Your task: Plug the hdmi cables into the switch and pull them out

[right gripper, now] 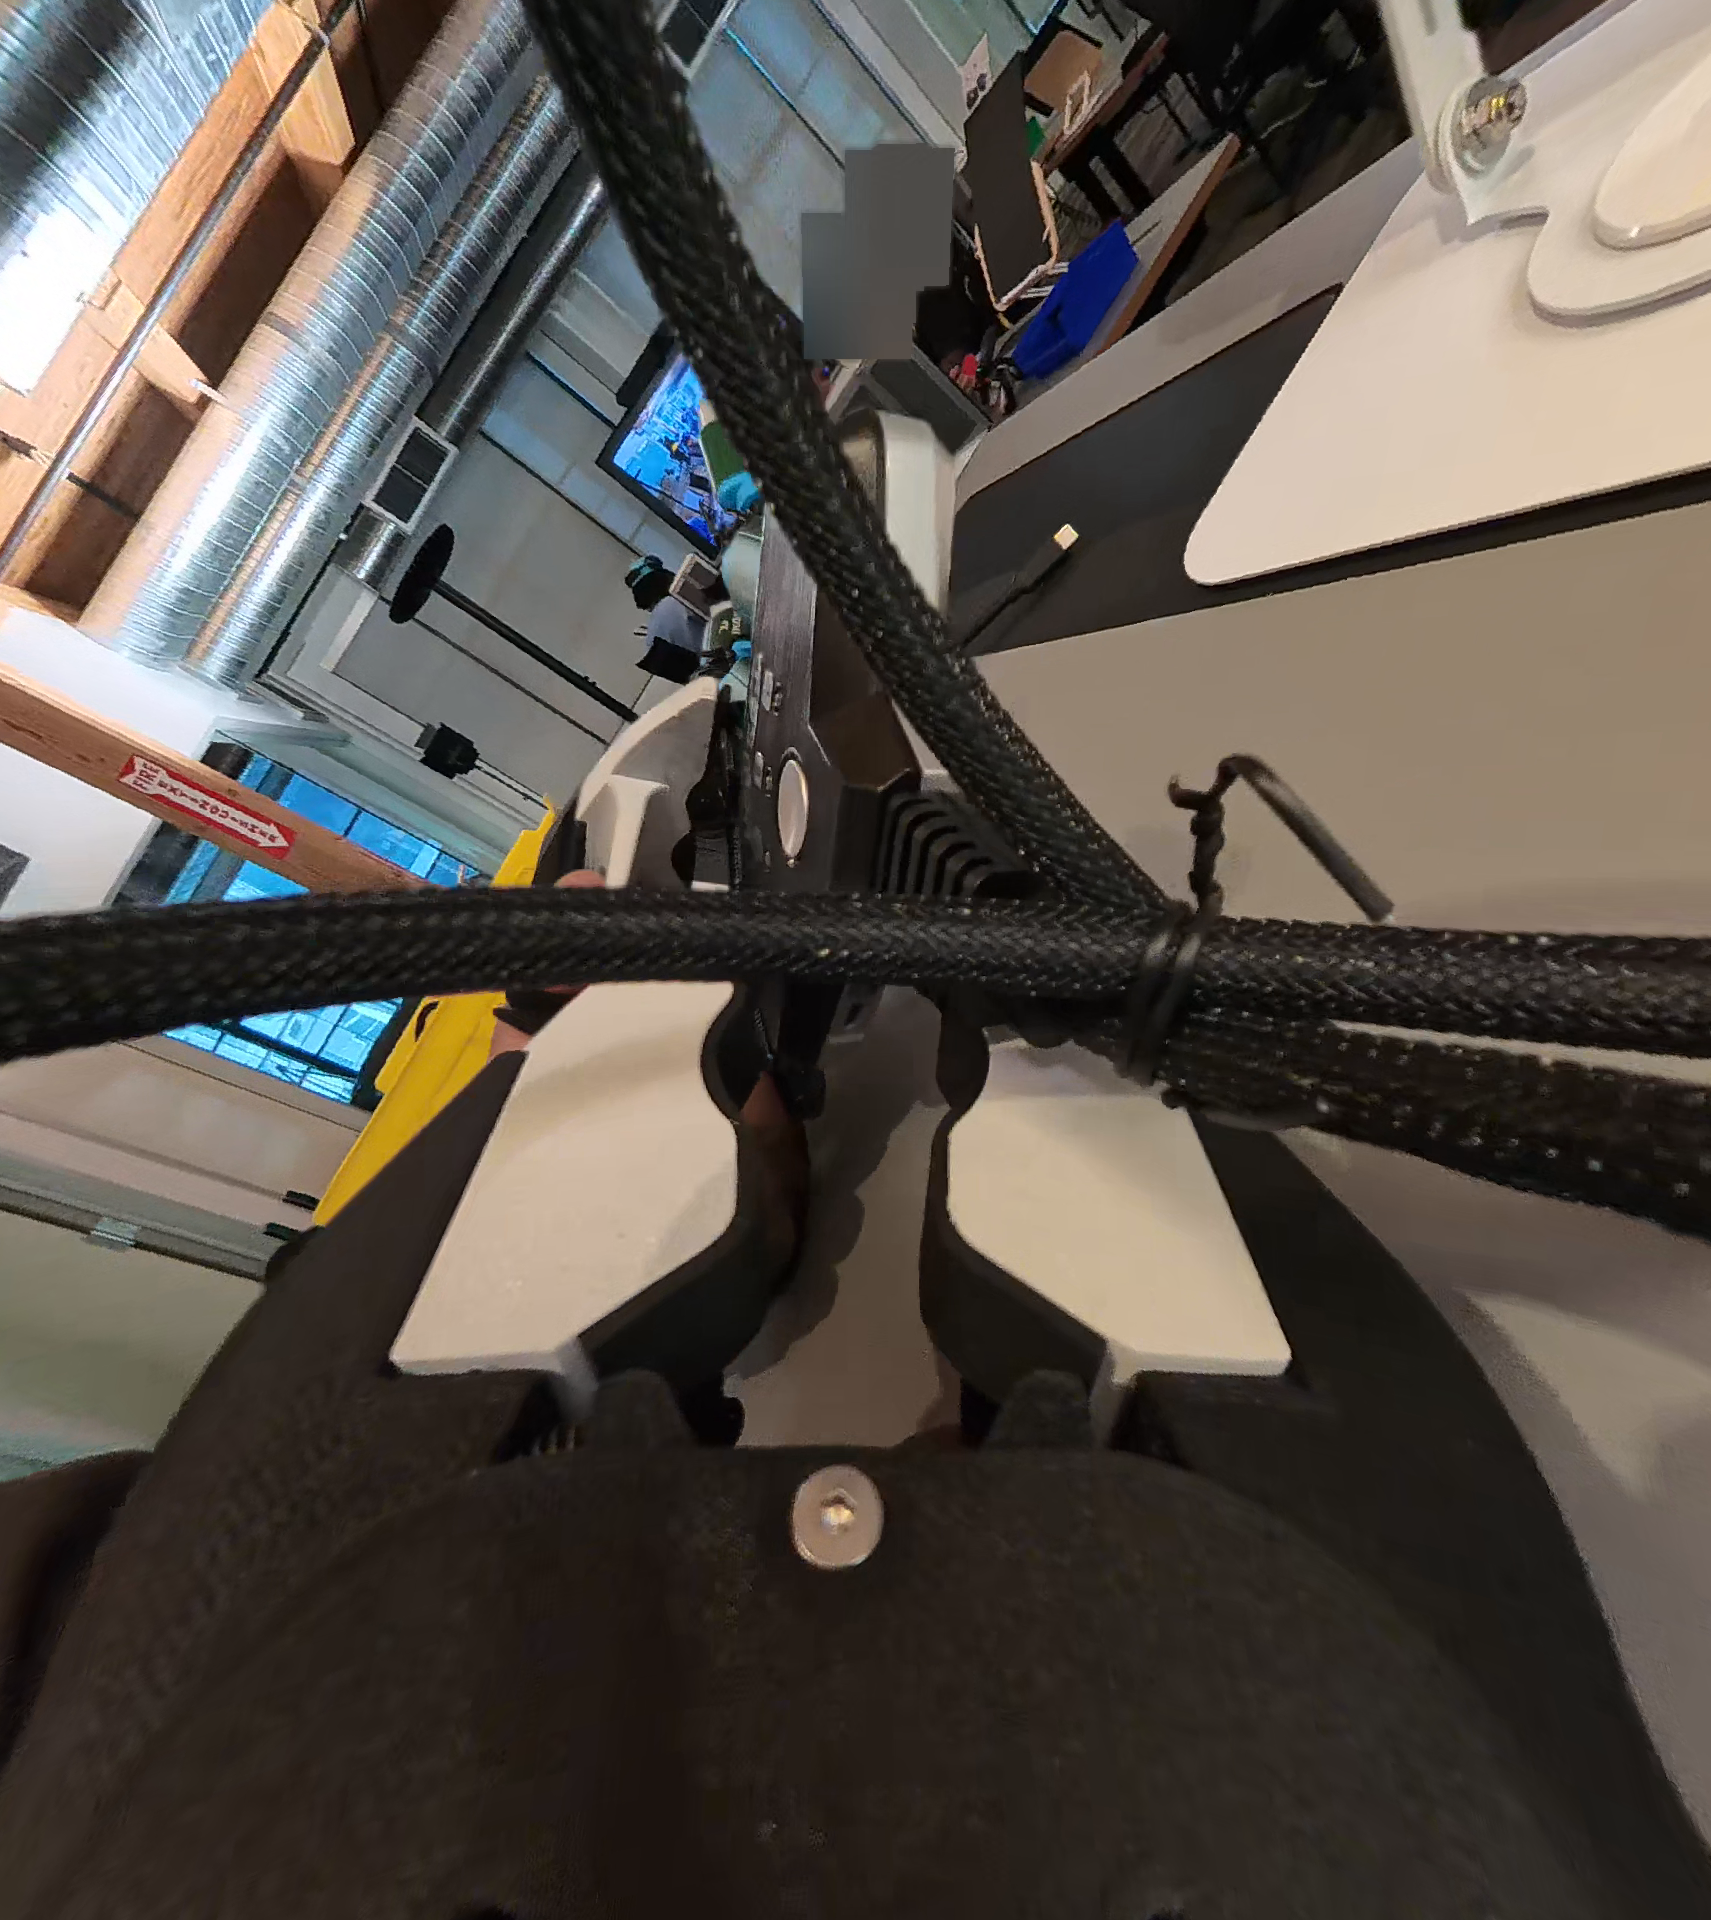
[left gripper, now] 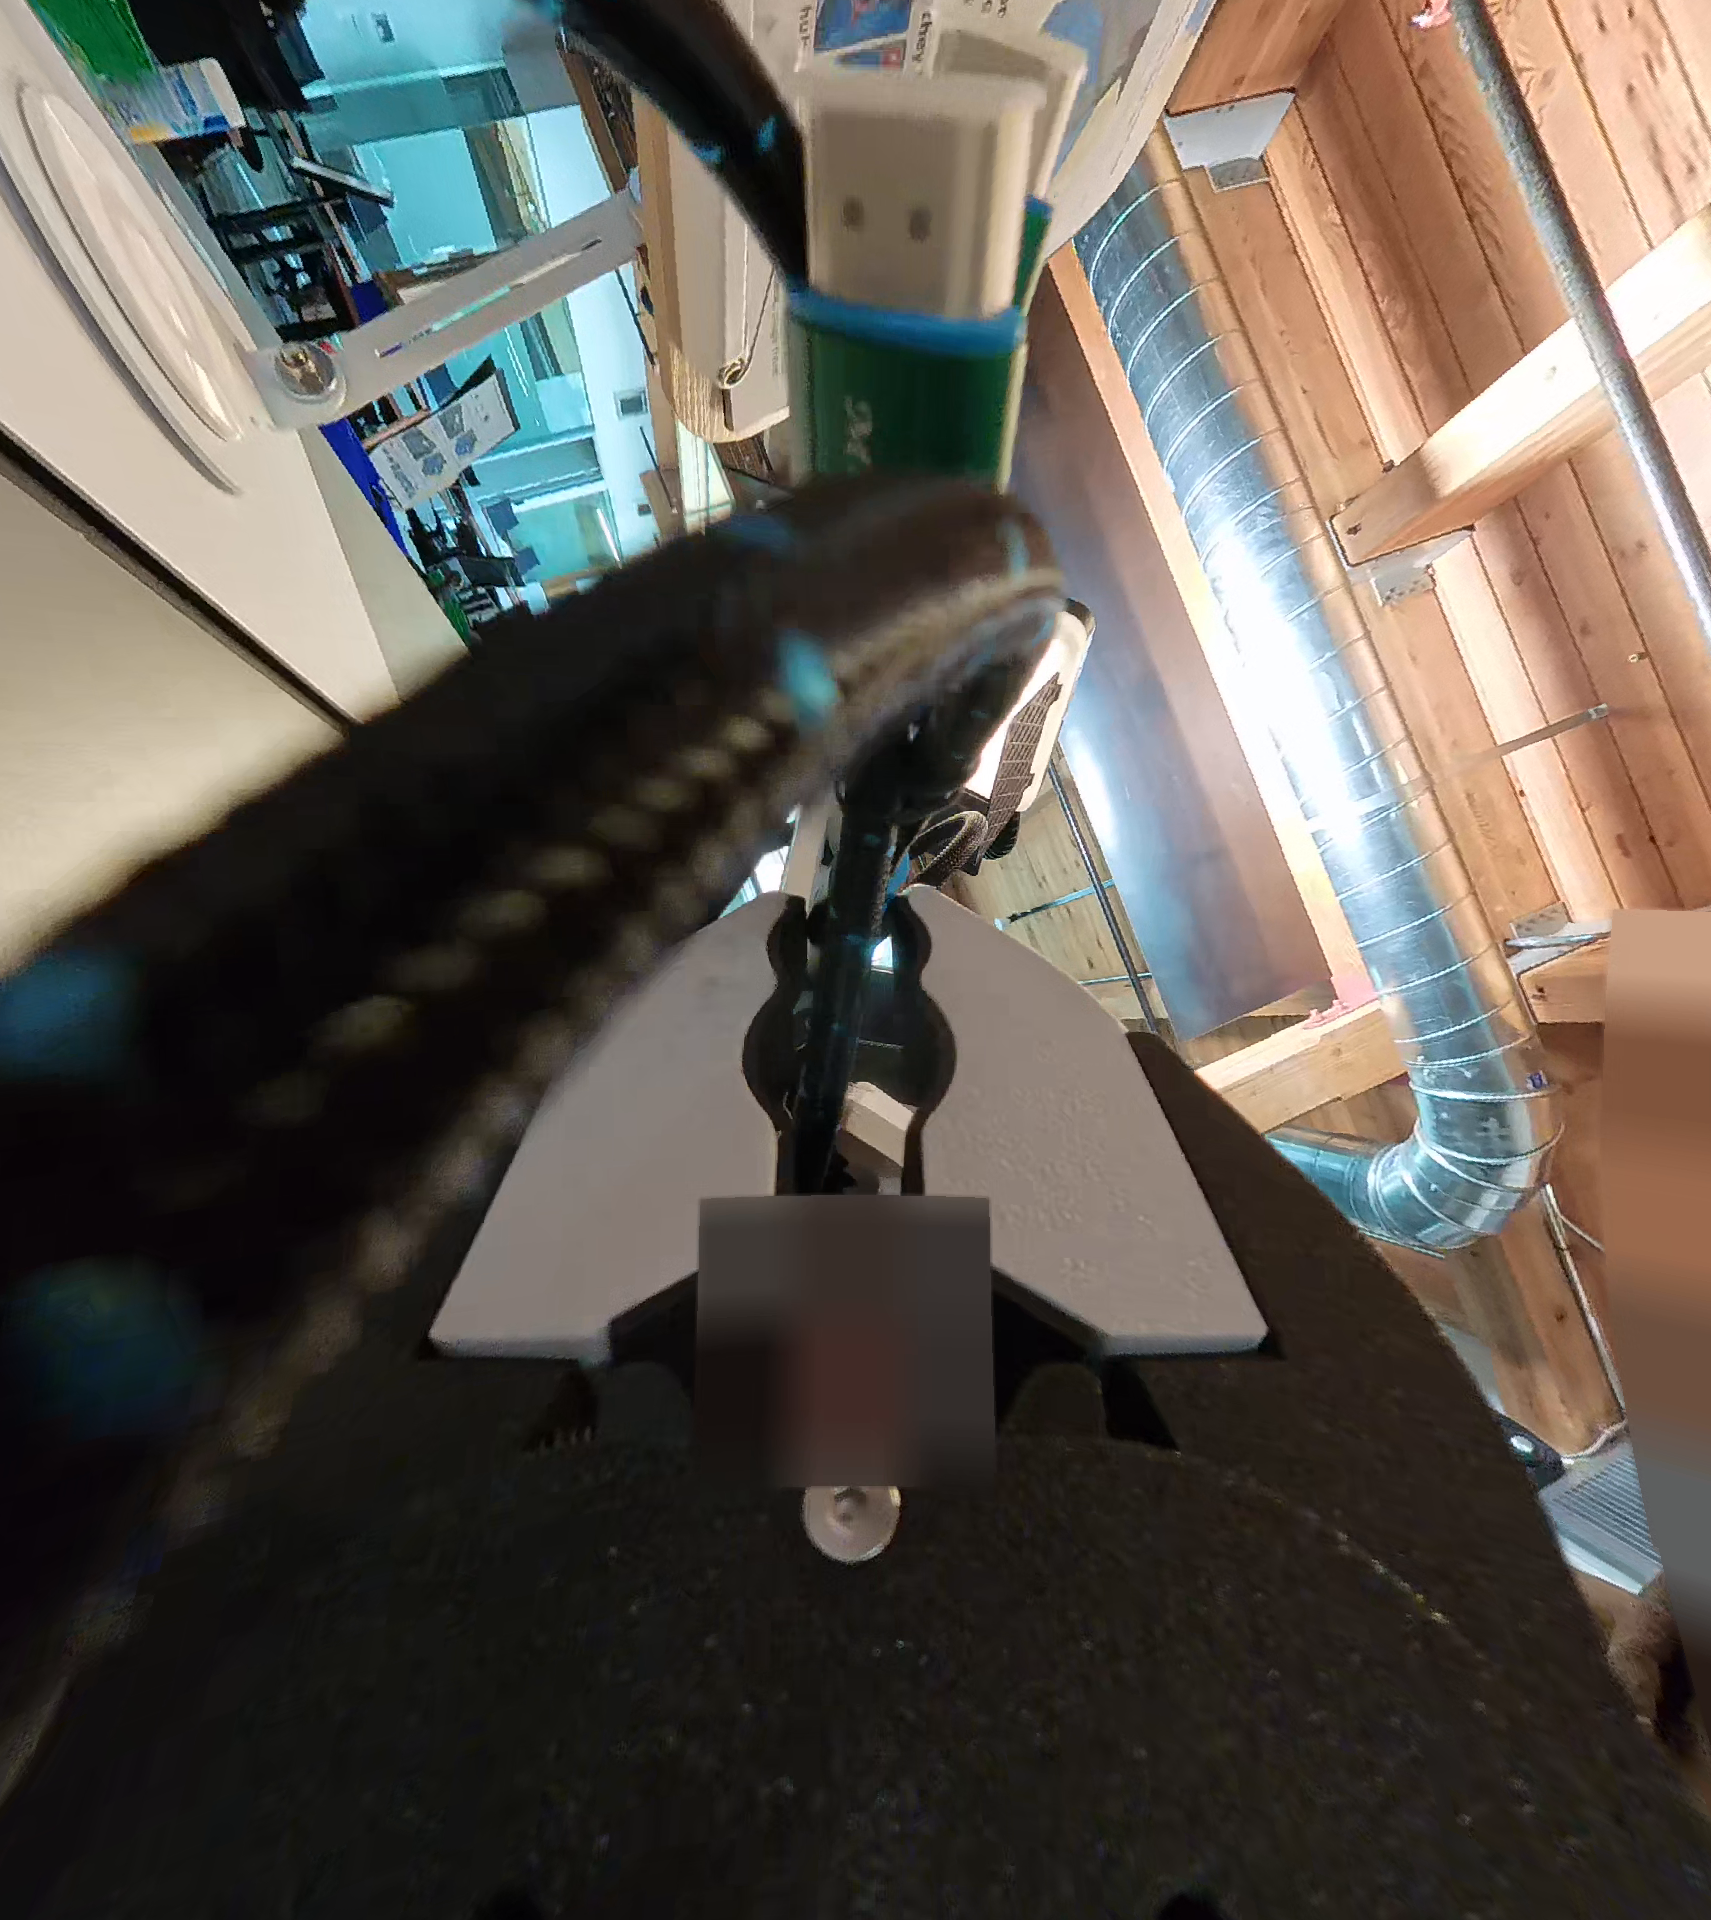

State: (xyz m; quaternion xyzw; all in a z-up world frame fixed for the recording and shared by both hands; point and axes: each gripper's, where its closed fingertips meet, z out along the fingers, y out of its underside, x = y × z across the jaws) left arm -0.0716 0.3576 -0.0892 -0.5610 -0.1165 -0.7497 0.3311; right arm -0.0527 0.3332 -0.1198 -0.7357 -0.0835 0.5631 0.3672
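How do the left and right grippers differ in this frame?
The left gripper has its fingers nearly together; the right gripper's stand clearly apart. A thin black cord runs between the left gripper's fingers; whether they pinch it is unclear. Thick braided cables cross in front of the right gripper's tips, not between them. Both have white fingers.

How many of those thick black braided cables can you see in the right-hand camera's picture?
2. One cable runs level across the picture ahead of the fingers; the other slants down from the top. A black tie binds them at the right. More may be hidden.
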